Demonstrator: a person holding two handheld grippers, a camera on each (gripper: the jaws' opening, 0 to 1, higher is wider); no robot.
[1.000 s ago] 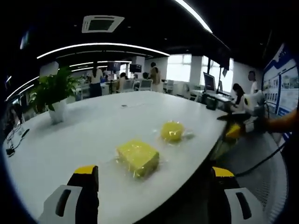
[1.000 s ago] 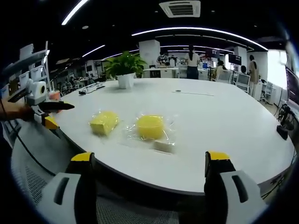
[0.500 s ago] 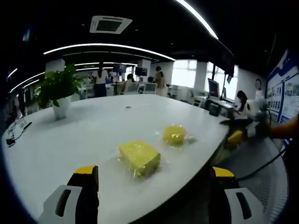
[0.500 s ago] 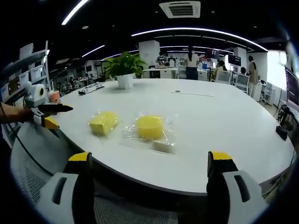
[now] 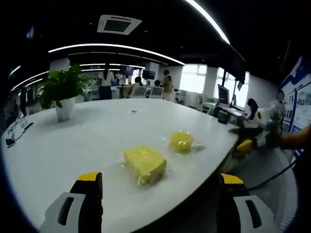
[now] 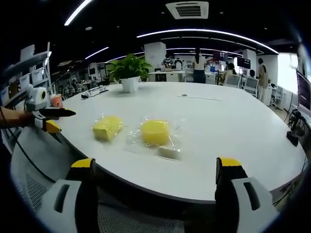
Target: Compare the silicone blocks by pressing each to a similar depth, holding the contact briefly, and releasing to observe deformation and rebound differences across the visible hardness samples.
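Since a second ago, the left gripper view has swung slightly so the potted plant sits higher and nearer the left edge, while the blocks have not shifted on the table; the right gripper view is almost unchanged.

Largest is the big white oval table, in an open office with ceiling light strips. On it, towards the far side, stands a green leafy plant in a white pot. Near the table's front edge lie two yellow silicone samples in clear plastic wrap, close together but apart: a rectangular yellow silicone block and a rounder yellow silicone block. A small pale whitish piece lies just in front of the rounder block.

The left gripper is released, its black jaws with yellow tips spread wide, off the table edge and short of the rectangular block, touching nothing. The right gripper is likewise released, jaws wide apart and empty, below the table's near edge, with both blocks ahead of it.
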